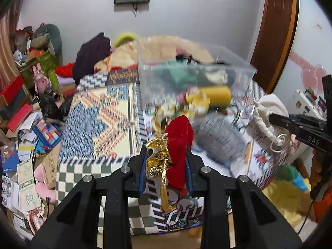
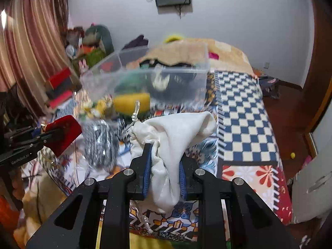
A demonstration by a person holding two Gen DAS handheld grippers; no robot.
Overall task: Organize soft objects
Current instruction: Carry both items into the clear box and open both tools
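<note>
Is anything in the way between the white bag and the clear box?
Nothing solid. The right gripper holds the white bag short of the clear box; only open air and the bedspread below lie between.

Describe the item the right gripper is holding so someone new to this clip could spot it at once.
On the patterned bed, in front of the clear plastic bin, the right gripper pinches a white drawstring pouch. Unlike the red pouch nearby, it is plain cream cloth with a knotted cord.

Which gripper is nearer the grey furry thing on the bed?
Left. The left gripper, holding the red pouch, hangs beside the grey bundle; the right gripper, holding the white bag, sits farther off.
</note>
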